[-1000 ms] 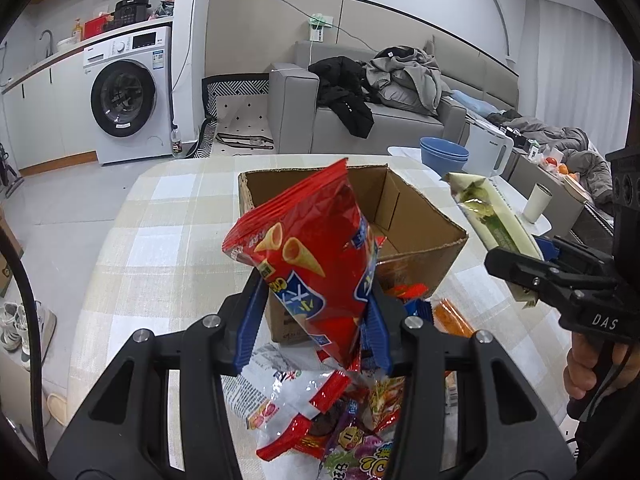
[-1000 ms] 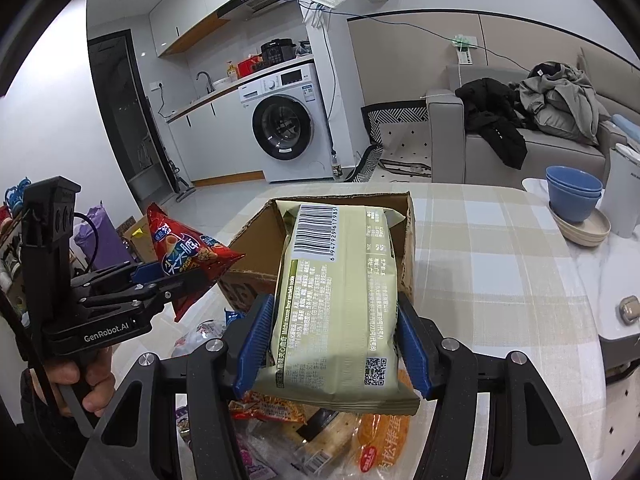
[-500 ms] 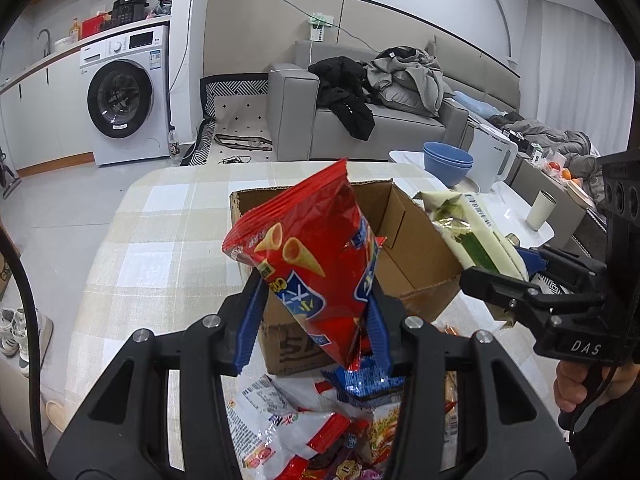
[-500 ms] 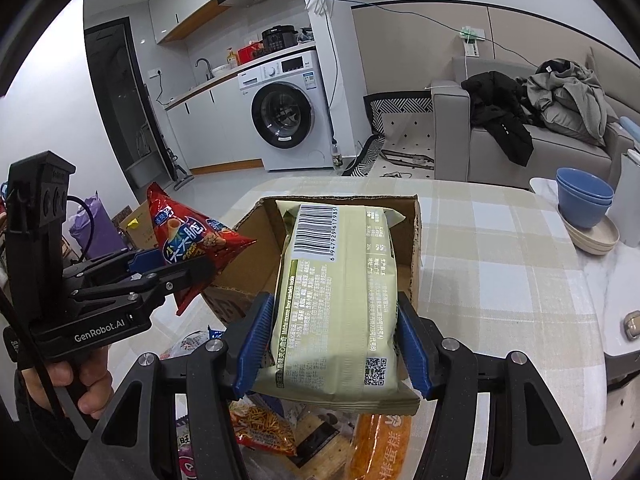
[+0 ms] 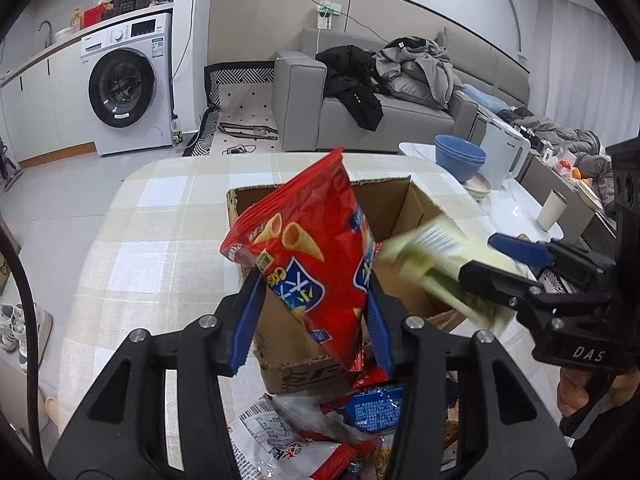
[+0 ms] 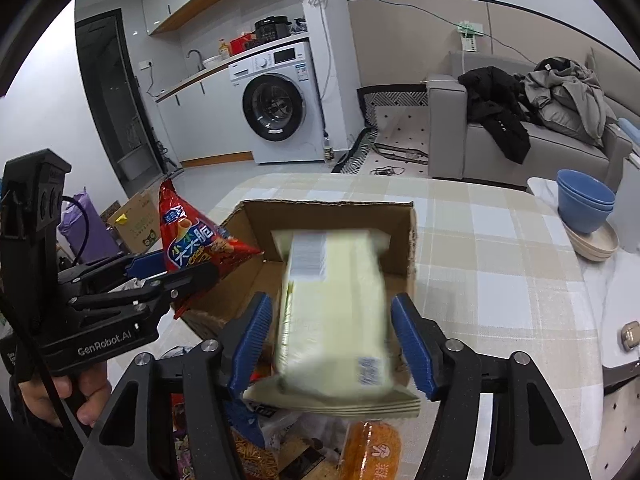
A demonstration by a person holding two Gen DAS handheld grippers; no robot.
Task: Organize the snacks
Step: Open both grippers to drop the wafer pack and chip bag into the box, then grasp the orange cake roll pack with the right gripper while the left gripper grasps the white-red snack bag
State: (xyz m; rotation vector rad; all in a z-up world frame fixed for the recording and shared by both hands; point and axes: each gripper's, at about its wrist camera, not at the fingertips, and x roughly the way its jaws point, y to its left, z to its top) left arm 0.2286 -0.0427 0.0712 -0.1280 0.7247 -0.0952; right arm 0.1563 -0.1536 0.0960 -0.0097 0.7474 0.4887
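Left claw (image 5: 316, 320) is loosening but its pads are still touching the red corn-cone chip bag (image 5: 316, 256) over the cardboard box (image 5: 404, 208); right claw (image 6: 332, 340) is opening, and the pale green pack (image 6: 336, 312) that was clamped is dropping boxward.

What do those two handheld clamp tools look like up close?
Both are matte black plastic with two long fingers ending in ribbed blue pads and silver screws at the joints. The left gripper is printed "GenRobot.AI" in white and trails a black cable. The right gripper is printed "DAS". Each has a boxy black block on top.
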